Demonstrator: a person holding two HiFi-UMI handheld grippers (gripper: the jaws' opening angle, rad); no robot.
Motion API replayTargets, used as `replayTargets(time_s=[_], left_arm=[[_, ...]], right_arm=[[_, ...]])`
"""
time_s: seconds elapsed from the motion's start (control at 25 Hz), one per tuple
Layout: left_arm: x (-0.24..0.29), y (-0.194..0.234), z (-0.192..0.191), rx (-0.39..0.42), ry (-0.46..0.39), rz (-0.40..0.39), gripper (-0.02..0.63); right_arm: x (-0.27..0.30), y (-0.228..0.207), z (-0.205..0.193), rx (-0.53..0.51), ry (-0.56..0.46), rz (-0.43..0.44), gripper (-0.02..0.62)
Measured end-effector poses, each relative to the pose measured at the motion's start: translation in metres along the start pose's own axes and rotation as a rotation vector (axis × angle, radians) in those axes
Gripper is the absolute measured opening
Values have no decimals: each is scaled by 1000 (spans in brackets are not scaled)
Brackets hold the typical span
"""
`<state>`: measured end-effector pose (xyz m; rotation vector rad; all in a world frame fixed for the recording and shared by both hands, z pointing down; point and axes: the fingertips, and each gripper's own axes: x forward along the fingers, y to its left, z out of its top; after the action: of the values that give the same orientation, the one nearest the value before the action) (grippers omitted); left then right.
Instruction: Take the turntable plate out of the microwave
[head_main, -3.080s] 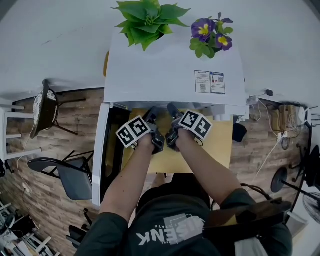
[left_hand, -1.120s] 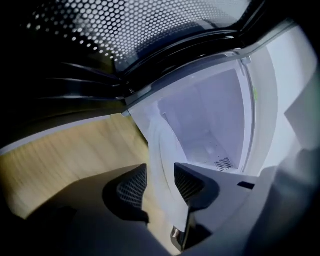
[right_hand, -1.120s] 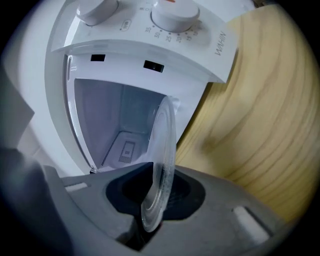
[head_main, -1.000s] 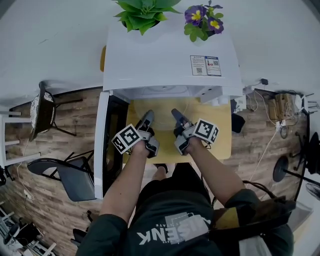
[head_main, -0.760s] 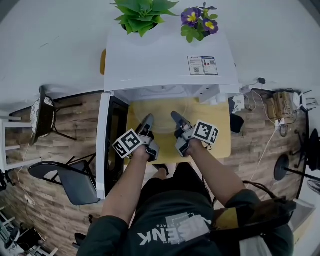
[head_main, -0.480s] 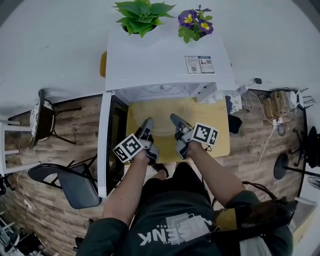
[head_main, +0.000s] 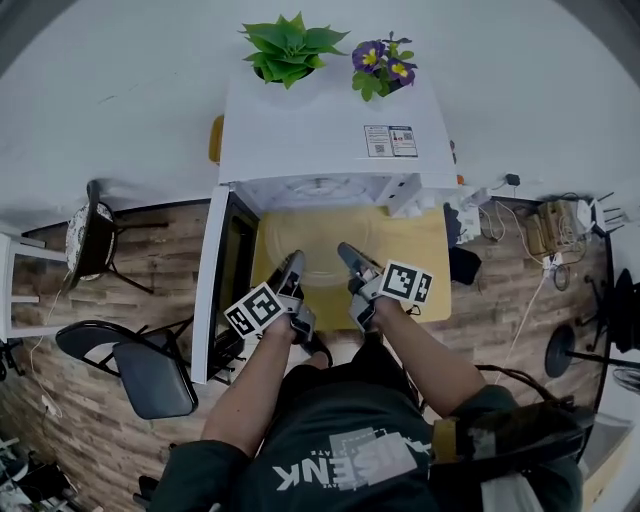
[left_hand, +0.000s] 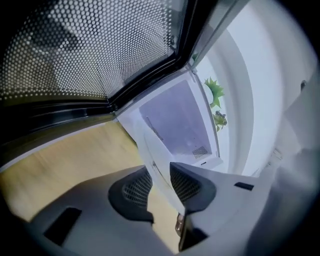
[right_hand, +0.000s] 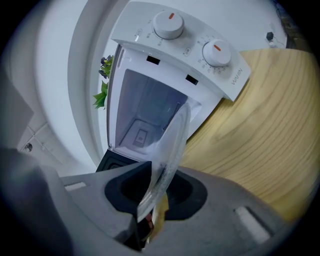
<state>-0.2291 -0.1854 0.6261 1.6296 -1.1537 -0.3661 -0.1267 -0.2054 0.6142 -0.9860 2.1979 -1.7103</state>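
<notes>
The clear glass turntable plate (head_main: 318, 240) hangs over the wooden table in front of the white microwave (head_main: 330, 130), whose door (head_main: 213, 285) stands open at the left. My left gripper (head_main: 291, 266) is shut on the plate's near left rim, and my right gripper (head_main: 347, 256) is shut on its near right rim. In the left gripper view the plate's edge (left_hand: 156, 162) runs between the ribbed pads. The right gripper view shows the plate (right_hand: 170, 145) edge-on between the jaws, with the empty cavity (right_hand: 145, 117) beyond.
A green plant (head_main: 290, 45) and purple flowers (head_main: 380, 65) stand on top of the microwave. Two dials (right_hand: 169, 22) sit on its control panel. The wooden table (head_main: 425, 270) extends to the right. Chairs (head_main: 140, 365) stand on the floor at the left, cables at the right.
Both grippers have drawn back from the microwave's mouth toward the person, carrying the plate out of the cavity and a little upward. Their hold on the rim looks unchanged.
</notes>
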Motion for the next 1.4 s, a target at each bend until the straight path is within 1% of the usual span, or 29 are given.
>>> replayTargets(time_s=[0.28, 0.4, 0.56, 0.84, 1.0, 1.16, 1.2, 1.32, 1.4], left_arm=[[-19, -40, -9, 33, -77, 9, 111], [-29, -59, -17, 33, -130, 26, 112], [-45, -85, -30, 31, -195, 58, 110], [-73, -123, -59, 36, -298, 76, 111], [-89, -138, -68, 43, -314, 79, 112], [-109, -159, -64, 57, -303, 62, 112], [-115, -164, -61, 66, -302, 58, 112], [-136, -177, -49, 143, -287, 65, 112], [-146, -187, -46, 140, -277, 34, 112]], right_arm=[[-25, 26, 10, -32, 83, 78, 75], [-39, 38, 13, -54, 129, 113, 75], [-60, 54, 16, -82, 200, 160, 78], [-99, 77, 14, -129, 294, 231, 78], [-115, 92, 9, -153, 322, 258, 78], [-128, 115, 5, -149, 303, 276, 78], [-130, 124, 4, -153, 298, 283, 80], [-134, 148, -2, -165, 282, 302, 80], [-138, 161, -6, -156, 259, 310, 80]])
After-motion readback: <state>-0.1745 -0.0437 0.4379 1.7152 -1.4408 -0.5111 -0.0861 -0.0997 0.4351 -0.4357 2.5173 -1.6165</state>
